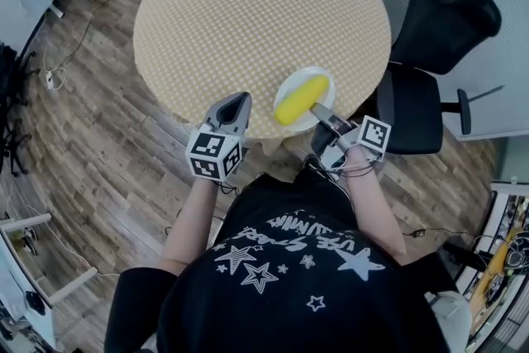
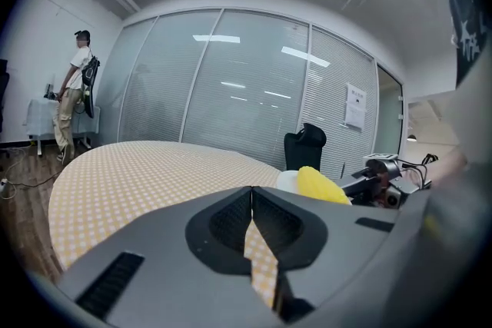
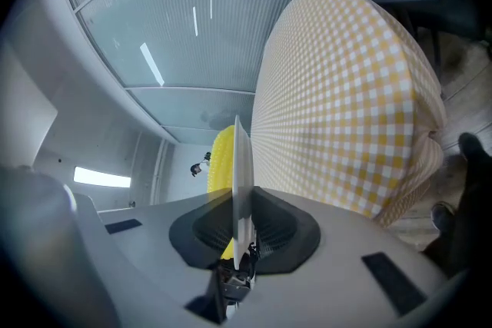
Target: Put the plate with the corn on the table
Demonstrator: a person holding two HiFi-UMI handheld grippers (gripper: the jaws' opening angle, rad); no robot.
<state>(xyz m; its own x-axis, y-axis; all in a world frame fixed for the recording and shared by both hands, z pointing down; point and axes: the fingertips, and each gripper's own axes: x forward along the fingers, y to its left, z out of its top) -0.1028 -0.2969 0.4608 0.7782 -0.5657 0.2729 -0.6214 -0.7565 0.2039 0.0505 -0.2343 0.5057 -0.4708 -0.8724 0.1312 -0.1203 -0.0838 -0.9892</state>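
Note:
A white plate point(image 1: 289, 84) carrying a yellow corn cob point(image 1: 301, 98) is at the near right edge of the round table point(image 1: 248, 12) with the yellow checked cloth. My right gripper point(image 1: 323, 116) is shut on the plate's near rim; the right gripper view shows the plate point(image 3: 237, 165) edge-on between the jaws with the corn point(image 3: 222, 157) behind it. My left gripper point(image 1: 235, 107) is shut and empty at the table's near edge, left of the plate. In the left gripper view the corn point(image 2: 320, 184) and plate point(image 2: 287, 180) lie to the right.
A black office chair point(image 1: 430, 62) stands right of the table, close to my right gripper. Wooden floor surrounds the table. A person point(image 2: 75, 88) stands at a desk far left. Glass partition walls point(image 2: 231, 88) lie beyond the table.

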